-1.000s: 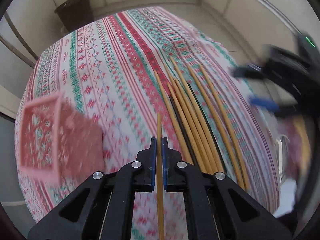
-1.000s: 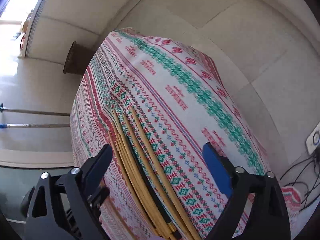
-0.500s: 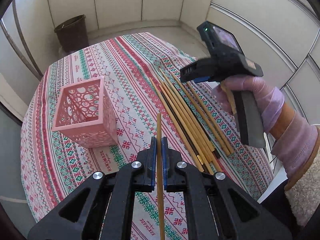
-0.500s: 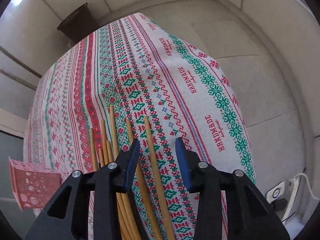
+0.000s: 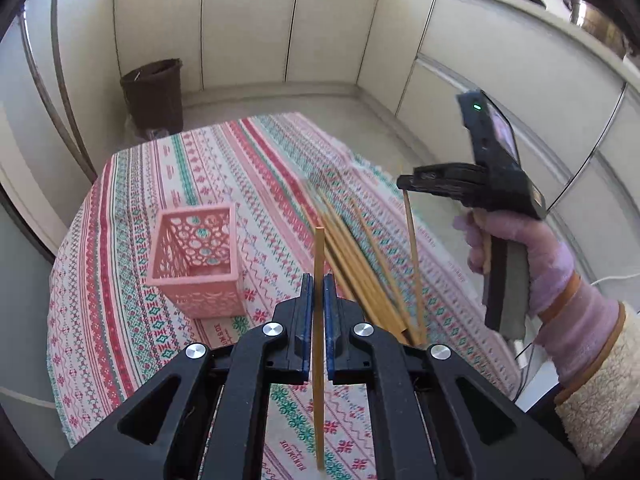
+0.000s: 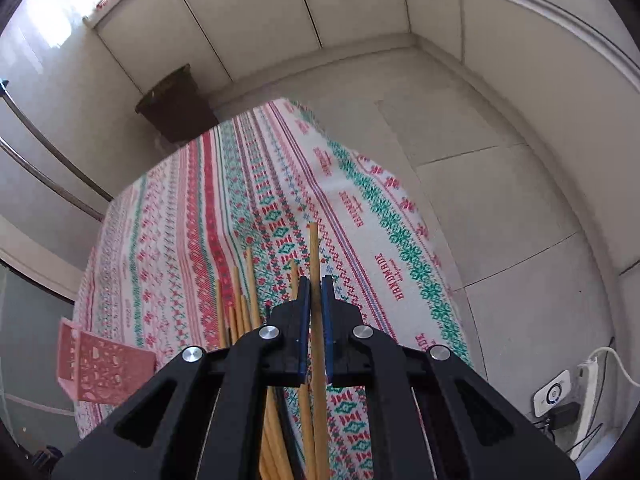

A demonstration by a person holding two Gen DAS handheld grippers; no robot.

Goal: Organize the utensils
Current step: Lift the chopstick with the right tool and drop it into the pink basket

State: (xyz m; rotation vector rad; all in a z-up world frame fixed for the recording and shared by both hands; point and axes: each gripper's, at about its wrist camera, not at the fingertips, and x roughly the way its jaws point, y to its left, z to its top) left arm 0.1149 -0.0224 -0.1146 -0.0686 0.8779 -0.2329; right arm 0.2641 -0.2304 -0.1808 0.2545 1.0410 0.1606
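Patterned tablecloth (image 5: 168,216) below, each tool, left tool (image 5: 316,280) and right tool (image 6: 314,280), clamped tight on one chopstick (image 5: 319,320).

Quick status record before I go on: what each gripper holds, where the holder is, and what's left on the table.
left gripper: shut on one wooden chopstick, lifted off the cloth
right gripper: shut on another chopstick, its lower end hanging near the pile
pink basket: upright on the tablecloth, left of the pile, looks empty
remaining chopsticks: loose pile lying on the cloth, exact count unclear
right hand: gloved, raised above the table's right edge
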